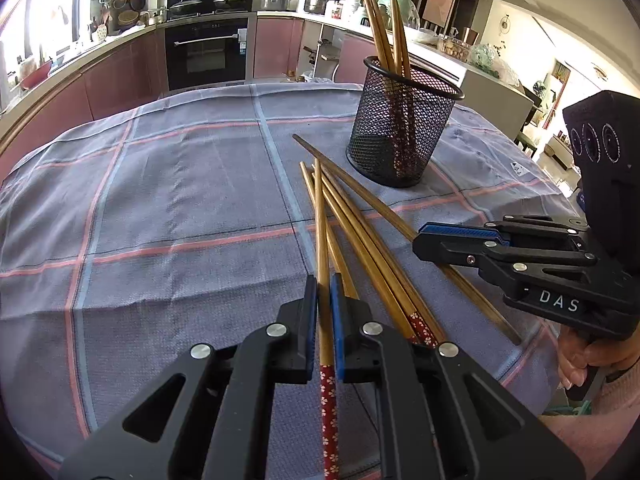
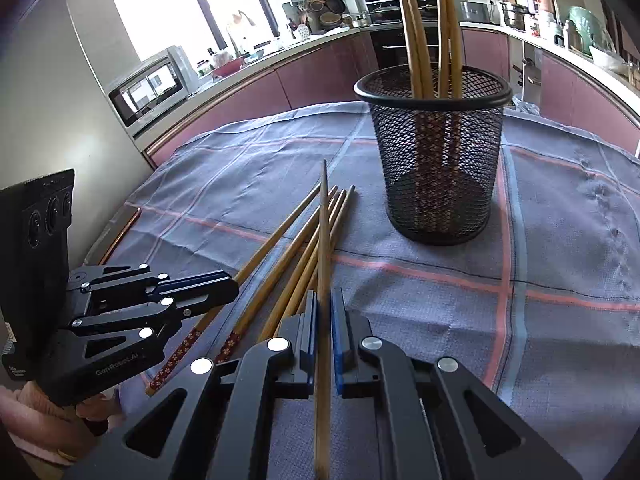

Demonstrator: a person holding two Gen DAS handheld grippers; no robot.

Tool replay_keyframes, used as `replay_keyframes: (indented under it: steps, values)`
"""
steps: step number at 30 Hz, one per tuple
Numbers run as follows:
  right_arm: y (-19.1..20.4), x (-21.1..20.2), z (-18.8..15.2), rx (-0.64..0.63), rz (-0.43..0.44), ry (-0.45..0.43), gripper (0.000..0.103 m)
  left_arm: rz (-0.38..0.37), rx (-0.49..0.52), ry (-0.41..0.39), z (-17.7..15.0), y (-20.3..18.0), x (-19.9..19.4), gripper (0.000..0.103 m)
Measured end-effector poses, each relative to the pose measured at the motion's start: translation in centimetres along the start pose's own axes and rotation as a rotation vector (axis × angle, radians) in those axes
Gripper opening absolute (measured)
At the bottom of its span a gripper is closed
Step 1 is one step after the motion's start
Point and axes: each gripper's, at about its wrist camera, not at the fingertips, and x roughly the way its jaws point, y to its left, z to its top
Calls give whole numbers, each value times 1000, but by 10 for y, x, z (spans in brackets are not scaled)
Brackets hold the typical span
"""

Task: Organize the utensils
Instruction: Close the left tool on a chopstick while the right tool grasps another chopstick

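Bamboo chopsticks sit clamped lengthwise inside left claw point(image 1: 324, 292) and right claw point(image 2: 324, 308).

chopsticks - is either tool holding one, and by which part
Both are. The left tool is shut on a chopstick just above its red flowered end; the right tool is shut on another chopstick along its plain wood.

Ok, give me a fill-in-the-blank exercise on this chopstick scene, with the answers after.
1. Each claw, left claw and right claw, is shut on one ____.
2. The black mesh holder stands ____ on the cloth.
3. The loose chopsticks lie on a checked ____.

Missing words: chopstick; upright; tablecloth
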Motion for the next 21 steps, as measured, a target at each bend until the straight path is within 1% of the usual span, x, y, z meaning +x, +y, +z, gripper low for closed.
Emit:
replay_keyframes:
  steps: [4, 7, 12, 21]
  values:
    - [2, 5, -2, -16, 1, 33, 6, -4, 5, 16, -1, 0, 3, 8]
    - [3, 7, -2, -21, 1, 41, 6, -8, 5, 21, -1, 0, 4, 8]
    - [4, 11, -1, -32, -13, 54, 10, -6, 6, 35, -1, 1, 8, 8]
    - [1, 22, 9, -54, -40, 64, 10, -8, 23, 42, 3, 1, 12, 10]
